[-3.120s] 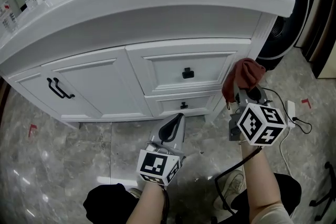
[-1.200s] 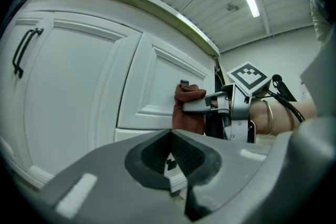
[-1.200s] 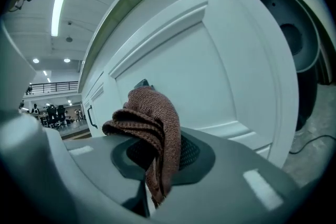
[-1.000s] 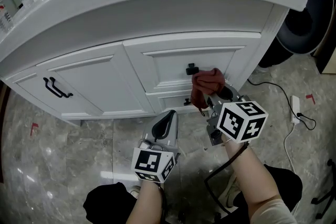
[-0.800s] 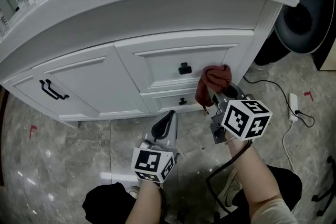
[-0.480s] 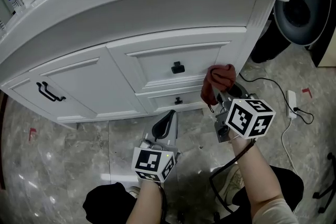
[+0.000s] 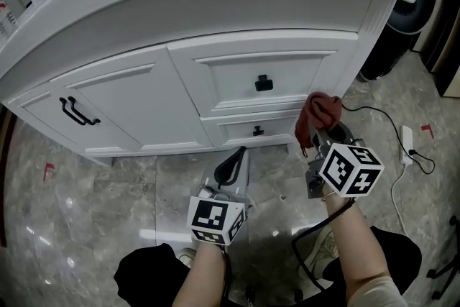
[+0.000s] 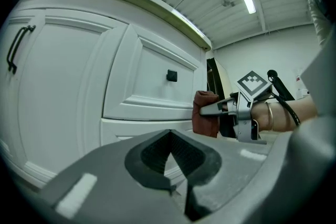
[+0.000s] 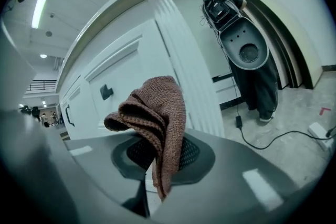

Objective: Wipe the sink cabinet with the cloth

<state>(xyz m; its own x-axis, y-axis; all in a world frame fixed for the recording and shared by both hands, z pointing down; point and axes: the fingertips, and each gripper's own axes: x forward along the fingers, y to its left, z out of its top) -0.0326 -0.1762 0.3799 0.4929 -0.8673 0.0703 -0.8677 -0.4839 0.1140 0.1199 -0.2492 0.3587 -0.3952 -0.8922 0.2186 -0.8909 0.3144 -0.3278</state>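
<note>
Right claw [image 7: 323,133], clamped on the cloth [image 7: 320,113], has swept from the drawer knob [image 7: 264,83] to the lower right corner of the sink cabinet [image 7: 136,108]. Left claw [image 7: 233,161] idles with jaws together and empty. The drawer-front pass seems finished.

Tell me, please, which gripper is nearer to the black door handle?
Left. The left gripper is below-right of the door handle; the right gripper, clamping the cloth, is farther right.

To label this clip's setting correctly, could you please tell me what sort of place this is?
Probably a bathroom-style setup inside a larger indoor hall: there is a white sink cabinet, a polished stone-look floor and a strip-lit panelled ceiling.
</note>
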